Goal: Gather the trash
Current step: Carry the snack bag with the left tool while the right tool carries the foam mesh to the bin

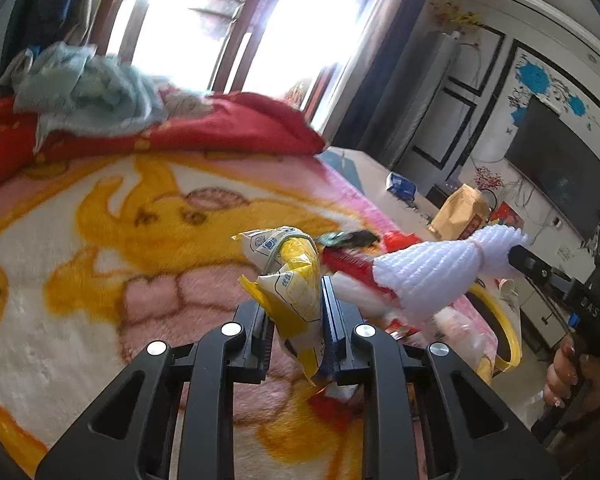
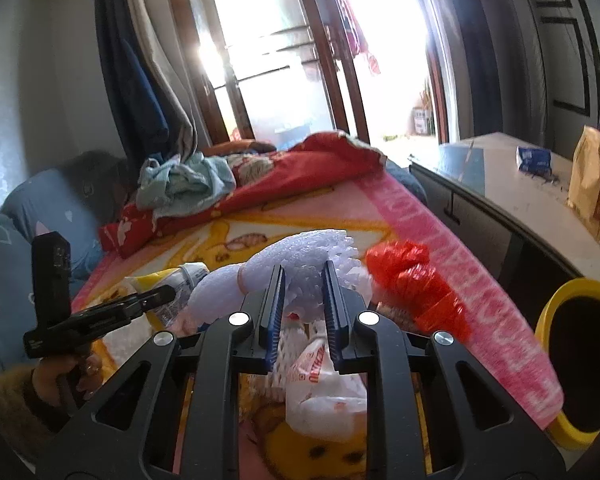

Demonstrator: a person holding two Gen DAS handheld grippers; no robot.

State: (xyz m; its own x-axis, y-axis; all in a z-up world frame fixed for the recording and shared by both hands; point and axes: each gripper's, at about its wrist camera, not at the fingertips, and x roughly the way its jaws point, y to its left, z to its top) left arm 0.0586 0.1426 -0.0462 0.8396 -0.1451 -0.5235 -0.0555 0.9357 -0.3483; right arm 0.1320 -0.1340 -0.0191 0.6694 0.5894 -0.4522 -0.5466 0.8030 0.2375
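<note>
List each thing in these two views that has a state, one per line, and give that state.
Left gripper: jaws shut on the yellow wrapper, lifted off the blanket.
Right gripper: jaws shut on the white foam net.
Red bag: crumpled, lying on the blanket.
Yellow bin: open, beside the bed.
Paper bag: upright on the cabinet.

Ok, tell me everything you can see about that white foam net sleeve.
The white foam net is a soft, ribbed mesh sleeve, the kind that looks like fruit padding. The right gripper is shut on its middle, squeezing it to a narrow waist, so both ends flare out. From the left wrist view it hangs clear above the patterned blanket, lying roughly level. A white printed plastic bag sits just beneath it; whether they touch is unclear.
</note>
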